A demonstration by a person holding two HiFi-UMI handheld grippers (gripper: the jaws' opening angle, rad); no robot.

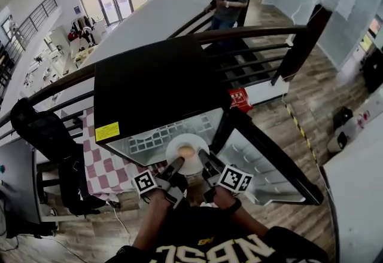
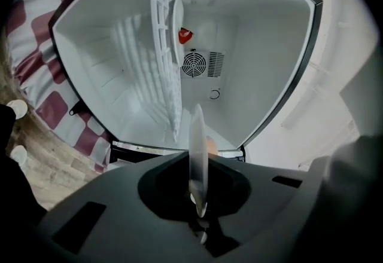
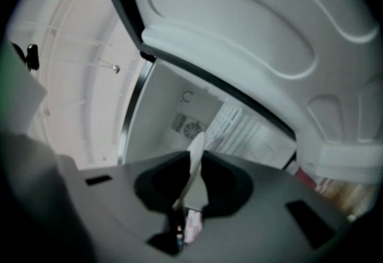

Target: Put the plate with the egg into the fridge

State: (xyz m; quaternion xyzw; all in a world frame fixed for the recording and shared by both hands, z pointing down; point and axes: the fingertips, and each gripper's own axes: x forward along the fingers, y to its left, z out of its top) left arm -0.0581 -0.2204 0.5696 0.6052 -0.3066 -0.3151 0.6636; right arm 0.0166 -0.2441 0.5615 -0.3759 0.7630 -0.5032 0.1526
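Plate [image 1: 195, 143] clamped by left tool [image 1: 178, 164] and right tool [image 1: 204, 158] — head view shows the egg [image 1: 186, 150], gripper views a probable fan [image 2: 194, 64].

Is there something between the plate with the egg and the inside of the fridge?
Nothing visible does. The fridge door stands open, and the plate faces the open compartment. Only a small red thing sits at the back.

Fridge [image 1: 155, 85] mouth open, with free room either side of the wire shelf [image 2: 161, 46] (fan vent [image 2: 194, 64] on back wall); door [image 1: 260, 163] swung wide, walls off the right side.
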